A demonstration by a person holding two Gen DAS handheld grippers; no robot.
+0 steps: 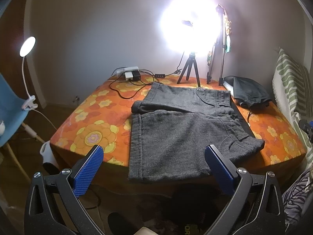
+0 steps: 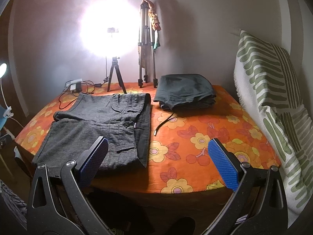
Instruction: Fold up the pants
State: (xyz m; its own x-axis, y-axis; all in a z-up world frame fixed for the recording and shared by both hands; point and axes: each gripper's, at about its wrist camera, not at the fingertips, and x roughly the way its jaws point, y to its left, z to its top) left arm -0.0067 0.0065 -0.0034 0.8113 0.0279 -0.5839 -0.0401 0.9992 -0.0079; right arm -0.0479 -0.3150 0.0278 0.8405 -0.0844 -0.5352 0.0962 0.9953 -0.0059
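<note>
On orange floral bedspread (image 2: 195, 137), grey pants (image 1: 176, 133) lie spread flat, legs leftward, ready for folding; you hold left gripper (image 1: 154, 168) and right gripper (image 2: 158, 162) released, empty, short of near edge

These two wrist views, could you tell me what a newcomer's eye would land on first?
The glaring ring light on its small tripod at the back, against the wall. Next, the orange flowered bedspread, with grey shorts spread flat on its left half and a folded dark garment behind on the right. Both tongs, left and right, hang open at the near edge.
</note>
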